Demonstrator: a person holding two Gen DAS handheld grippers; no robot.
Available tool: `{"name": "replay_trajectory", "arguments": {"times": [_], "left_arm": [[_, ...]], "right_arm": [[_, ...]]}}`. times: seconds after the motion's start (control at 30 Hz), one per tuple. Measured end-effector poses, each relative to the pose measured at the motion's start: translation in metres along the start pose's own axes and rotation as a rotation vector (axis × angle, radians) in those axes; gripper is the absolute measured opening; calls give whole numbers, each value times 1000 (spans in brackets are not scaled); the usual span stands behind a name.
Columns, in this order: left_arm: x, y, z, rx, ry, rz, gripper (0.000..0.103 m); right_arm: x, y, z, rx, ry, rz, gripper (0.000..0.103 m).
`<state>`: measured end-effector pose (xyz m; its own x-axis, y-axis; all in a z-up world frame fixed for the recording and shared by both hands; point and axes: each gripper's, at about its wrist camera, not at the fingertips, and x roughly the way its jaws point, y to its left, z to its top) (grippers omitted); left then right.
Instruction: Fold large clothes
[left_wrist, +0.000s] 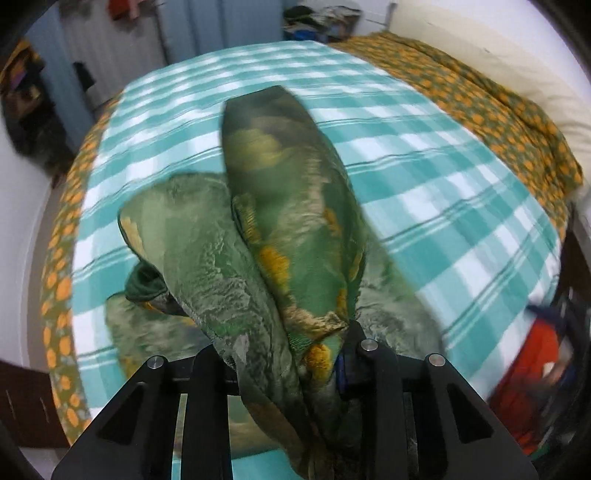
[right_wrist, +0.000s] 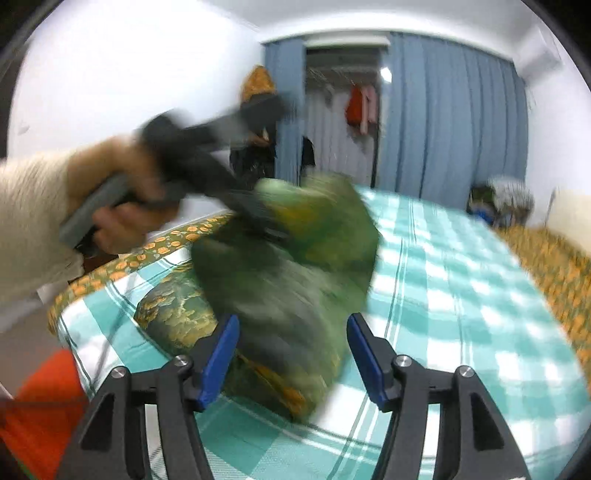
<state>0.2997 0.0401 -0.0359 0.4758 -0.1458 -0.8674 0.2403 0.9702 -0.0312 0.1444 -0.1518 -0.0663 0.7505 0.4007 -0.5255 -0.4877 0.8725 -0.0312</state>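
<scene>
A large green garment (left_wrist: 280, 236) with orange and gold patches is bunched up over the teal-and-white checked bed cover (left_wrist: 424, 155). My left gripper (left_wrist: 291, 354) is shut on a thick fold of it and lifts it; the cloth drapes over the fingers. In the right wrist view the garment (right_wrist: 295, 266) hangs blurred from the left gripper (right_wrist: 255, 218), held by a hand in a cream sleeve. My right gripper (right_wrist: 291, 354) is open and empty, its blue pads (right_wrist: 221, 354) either side of the garment's lower part, just above the bed.
An orange-patterned green sheet (left_wrist: 498, 110) edges the bed. Blue curtains (right_wrist: 443, 122) and an open closet with hanging clothes (right_wrist: 358, 103) stand behind. Red items (left_wrist: 528, 373) lie off the bed's right side. A pile of clothes (left_wrist: 317, 22) sits at the far end.
</scene>
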Motion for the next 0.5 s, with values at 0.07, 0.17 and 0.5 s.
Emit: {"name": "replay_trajectory", "arguments": {"times": [0.07,0.17,0.5], "left_arm": [[8,36,-25,-37,11,10,31],[16,74,-57,-96,30,10,31],[48,154,-139,-354,1,-94,37]], "right_arm": [[18,-12,7,60,55,23,62],[44,-13,20,71,106,57,62],[165,55,14,36,306,257,53]]}}
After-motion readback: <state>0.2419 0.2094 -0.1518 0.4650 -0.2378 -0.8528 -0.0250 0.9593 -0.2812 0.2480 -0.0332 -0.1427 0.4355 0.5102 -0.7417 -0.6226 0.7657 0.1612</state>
